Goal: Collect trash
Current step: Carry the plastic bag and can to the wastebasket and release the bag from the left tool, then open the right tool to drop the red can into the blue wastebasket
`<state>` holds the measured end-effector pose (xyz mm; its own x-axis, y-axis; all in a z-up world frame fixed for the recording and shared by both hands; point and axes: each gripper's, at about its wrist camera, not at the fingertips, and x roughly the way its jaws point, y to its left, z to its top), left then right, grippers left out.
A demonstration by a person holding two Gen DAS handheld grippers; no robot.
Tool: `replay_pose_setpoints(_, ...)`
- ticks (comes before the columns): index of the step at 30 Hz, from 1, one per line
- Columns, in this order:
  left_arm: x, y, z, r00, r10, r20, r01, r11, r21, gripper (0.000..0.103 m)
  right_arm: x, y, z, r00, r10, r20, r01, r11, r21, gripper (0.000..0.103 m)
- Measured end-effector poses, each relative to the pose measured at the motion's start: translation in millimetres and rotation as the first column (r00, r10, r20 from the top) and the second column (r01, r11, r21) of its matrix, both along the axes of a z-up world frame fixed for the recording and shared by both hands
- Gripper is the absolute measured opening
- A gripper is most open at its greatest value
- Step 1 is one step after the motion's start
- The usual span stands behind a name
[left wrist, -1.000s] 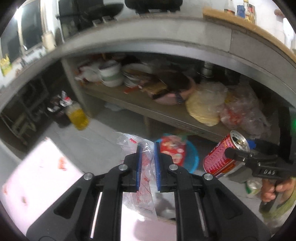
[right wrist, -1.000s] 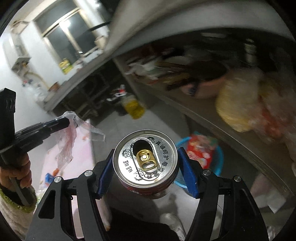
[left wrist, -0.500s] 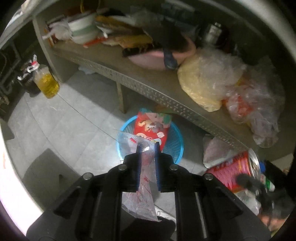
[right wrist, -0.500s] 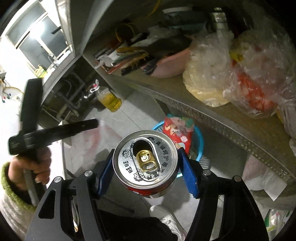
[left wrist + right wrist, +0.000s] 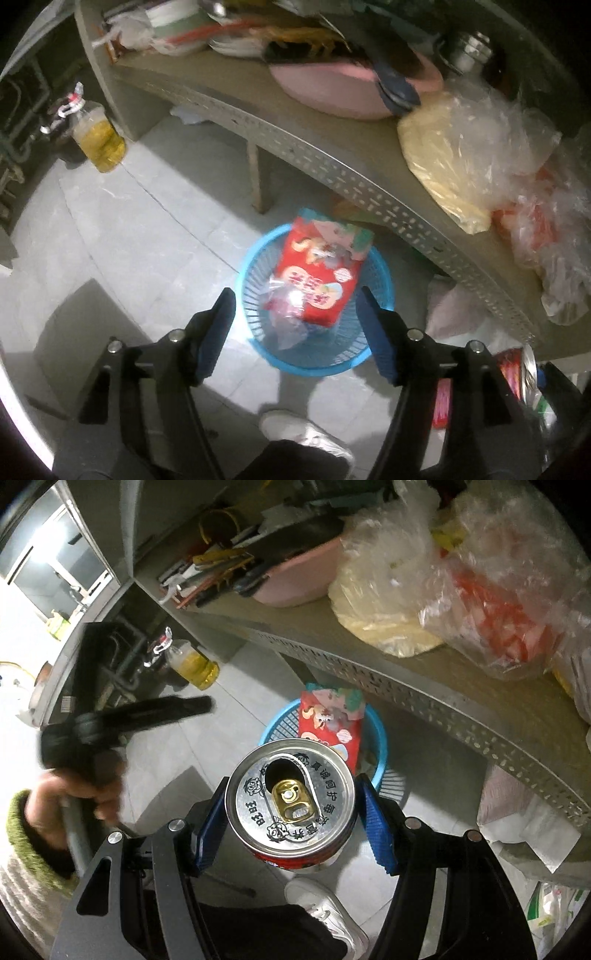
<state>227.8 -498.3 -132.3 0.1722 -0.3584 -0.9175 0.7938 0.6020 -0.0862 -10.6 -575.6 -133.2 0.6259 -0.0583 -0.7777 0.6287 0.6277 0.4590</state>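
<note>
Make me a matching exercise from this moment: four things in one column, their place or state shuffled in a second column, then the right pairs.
Things:
1. can
2. snack bag
3. oil bottle
4. pink basin

Places or states:
A. standing on the floor tiles by the shelf's end
B. on the shelf, beside the plastic bags
C. clamped between the right gripper pads
D. sticking out of the blue basket

Pairs: 1-C, 2-D, 3-A, 4-B

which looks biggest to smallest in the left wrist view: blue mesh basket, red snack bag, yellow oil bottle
1. blue mesh basket
2. red snack bag
3. yellow oil bottle, though it stands farther from the camera, so its true size is unsure.
</note>
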Motion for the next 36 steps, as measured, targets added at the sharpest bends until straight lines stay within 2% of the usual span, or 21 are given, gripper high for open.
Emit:
replay_pose_setpoints(3, 6.6, 20.7, 24.8, 0.999, 0.018, 0.041, -0.018, 1.000, 0.002, 0.066, 15.6, -2.0, -7.7, 1.000, 0.020, -0.005, -0.020, 1.000, 0.004, 0.064)
replay_pose_setpoints(9, 12.7, 80.7, 82.8, 0.995, 0.059, 0.082, -0.055, 0.997, -0.053, 0.074, 85.0, -8.2, -25.5, 0.996, 0.084, -0.007, -0.084, 0.996, -0.005, 0.065)
replay_pose_setpoints(11, 8.5, 105.1, 101.5, 0.991, 0.065, 0.121, -0.058, 0.996, -0.060, 0.077, 119.6, -11.7, -49.5, 0.992, 0.099, -0.083, -0.102, 0.994, -0.042, 0.072)
replay_pose_setpoints(12, 6.2, 115.9, 109.0, 0.988, 0.065, 0.139, -0.057, 0.996, -0.062, 0.078, 131.1, -12.1, -60.5, 0.986, 0.090, -0.143, -0.103, 0.991, -0.086, 0.081)
replay_pose_setpoints(15, -7.0, 155.6, 133.6, 0.976, 0.062, 0.209, -0.049, 0.997, -0.066, 0.081, 145.5, -12.8, -85.2, 0.966, 0.063, -0.250, -0.101, 0.985, -0.141, 0.081)
replay_pose_setpoints(19, -24.2, 198.4, 152.7, 0.960, 0.073, 0.271, -0.053, 0.995, -0.080, 0.083, 127.5, -5.3, -84.1, 0.973, 0.050, -0.224, -0.081, 0.988, -0.130, 0.081)
replay_pose_setpoints(23, -36.3, 235.1, 158.6, 0.953, 0.113, 0.279, -0.089, 0.991, -0.098, 0.083, 104.0, 10.7, -73.8, 0.973, 0.056, -0.225, -0.091, 0.985, -0.149, 0.081)
replay_pose_setpoints(30, -55.7, 277.1, 161.2, 0.940, 0.191, 0.284, -0.150, 0.975, -0.161, 0.083, 59.9, 34.1, -30.0, 0.982, 0.051, -0.183, -0.085, 0.979, -0.183, 0.081)
replay_pose_setpoints(36, -62.1, 301.9, 160.1, 0.933, 0.251, 0.257, -0.205, 0.960, -0.192, 0.083, 44.0, 55.9, 10.5, 0.987, 0.083, -0.135, -0.113, 0.965, -0.236, 0.081)
